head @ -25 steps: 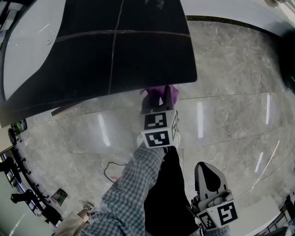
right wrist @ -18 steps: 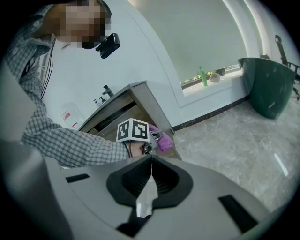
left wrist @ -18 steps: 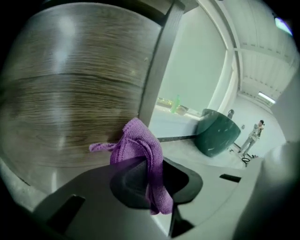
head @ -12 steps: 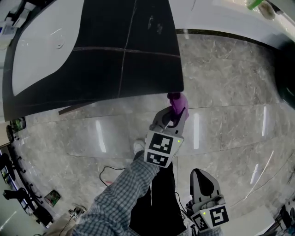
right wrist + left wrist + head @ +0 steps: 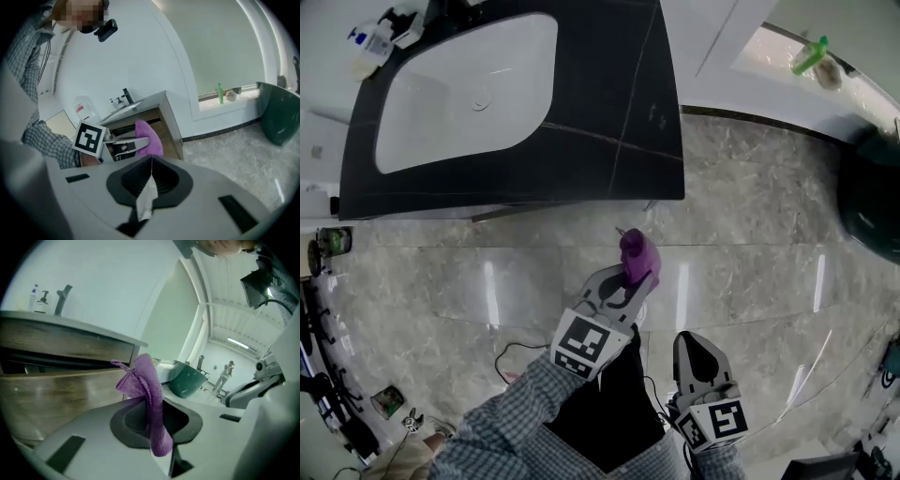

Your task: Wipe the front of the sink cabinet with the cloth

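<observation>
Two tools held low, left tool (image 5: 635, 278) stretched forward, clamped on purple cloth (image 5: 637, 253) just short of sink cabinet (image 5: 51, 394) edge, right tool (image 5: 697, 345) pinched closed farther back, bare floor (image 5: 759, 234) rightward.

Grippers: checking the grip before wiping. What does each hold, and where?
Left gripper pinches the purple cloth mid-length, ends free. Right gripper pinches a pale scrap by one end.

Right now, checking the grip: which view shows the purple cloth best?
Left gripper view: the cloth sits at the centre, pinched in the jaws. Head view shows a small lump; right gripper view only a part.
</observation>
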{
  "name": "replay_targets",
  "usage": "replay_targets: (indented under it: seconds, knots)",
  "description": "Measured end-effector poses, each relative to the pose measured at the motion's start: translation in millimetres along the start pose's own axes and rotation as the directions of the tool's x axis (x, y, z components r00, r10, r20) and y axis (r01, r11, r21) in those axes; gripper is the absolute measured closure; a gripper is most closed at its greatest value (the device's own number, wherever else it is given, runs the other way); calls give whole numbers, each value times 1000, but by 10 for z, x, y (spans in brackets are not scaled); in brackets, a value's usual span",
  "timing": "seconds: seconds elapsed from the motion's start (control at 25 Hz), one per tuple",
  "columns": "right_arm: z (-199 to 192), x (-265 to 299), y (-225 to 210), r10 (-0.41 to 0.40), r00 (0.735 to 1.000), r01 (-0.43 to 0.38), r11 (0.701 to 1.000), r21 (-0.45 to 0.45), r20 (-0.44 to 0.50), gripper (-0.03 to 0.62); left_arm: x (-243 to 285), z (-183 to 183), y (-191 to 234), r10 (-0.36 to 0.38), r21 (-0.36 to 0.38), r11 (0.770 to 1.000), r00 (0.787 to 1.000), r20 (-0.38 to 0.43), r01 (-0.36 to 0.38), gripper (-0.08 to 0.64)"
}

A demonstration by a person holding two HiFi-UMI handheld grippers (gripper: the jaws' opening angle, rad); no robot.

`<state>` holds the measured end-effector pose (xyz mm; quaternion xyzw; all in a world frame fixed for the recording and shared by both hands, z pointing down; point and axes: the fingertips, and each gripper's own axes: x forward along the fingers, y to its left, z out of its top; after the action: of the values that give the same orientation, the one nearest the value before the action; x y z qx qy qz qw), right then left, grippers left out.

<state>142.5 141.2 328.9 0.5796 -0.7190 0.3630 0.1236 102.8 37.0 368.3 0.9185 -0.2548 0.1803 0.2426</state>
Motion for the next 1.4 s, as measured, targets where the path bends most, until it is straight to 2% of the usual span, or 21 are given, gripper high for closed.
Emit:
replay_targets:
  seconds: [0.16,0.4,0.8,1.16,1.4]
  knots:
    - [270,-67,347,25,999,-23,999,-47,34,575,-608,262,69,40,-48,998,998,40,-38,506]
    - [606,-199,868,47,995,-36,992,-121,89,575,-1504,521,32,68,-72,995,994,84,-62,506]
    - [864,-420,1682,55,986,-23,980,-198,159,575,-2804,664,78,112,-63,992,987,112,-106,506]
    - [963,-508,2260,103,976,-47,961,-274,191,575,-3407,796,122,131,-56,991,977,167,-123,506]
    - [1016,-576,2390,136,974,-73,947,-312,183,575,-3580,840,59,159,-69,987,967,200,-148,506]
